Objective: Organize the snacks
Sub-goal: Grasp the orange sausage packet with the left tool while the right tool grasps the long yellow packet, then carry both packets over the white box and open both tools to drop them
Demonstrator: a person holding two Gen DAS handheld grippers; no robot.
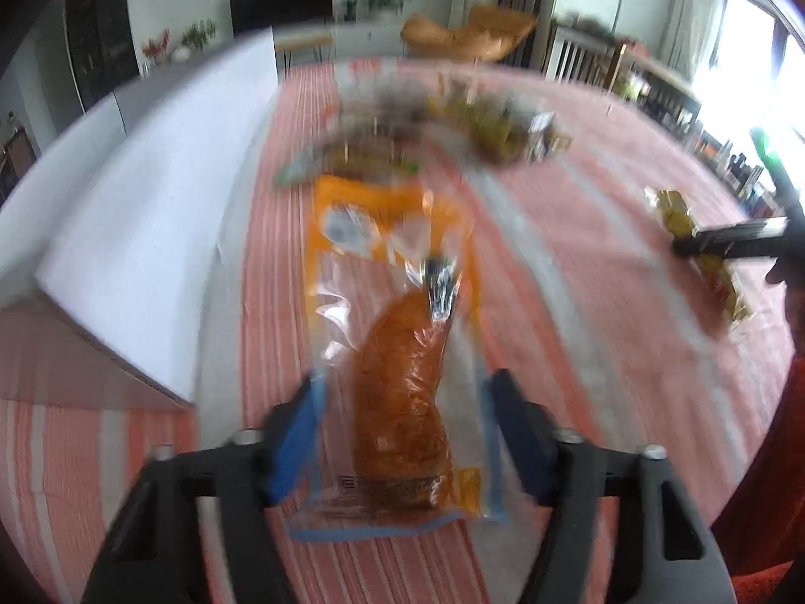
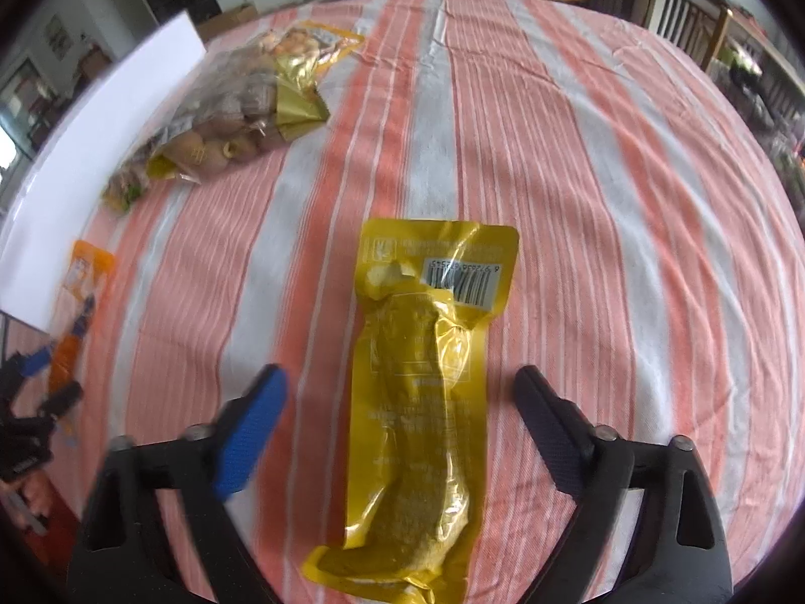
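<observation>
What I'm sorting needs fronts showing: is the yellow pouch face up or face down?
Face down: the yellow pouch lies flat on the striped tablecloth with its barcode and fine print facing upward.

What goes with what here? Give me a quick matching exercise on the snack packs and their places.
Things:
1. orange pack
2. yellow pack
3. pile of snack bags
4. white board

Places:
A. along the table's left edge
B. between the right gripper's jaws
C. far left on the cloth
D. between the left gripper's jaws

Pairs: 1-D, 2-B, 3-C, 4-A
</observation>
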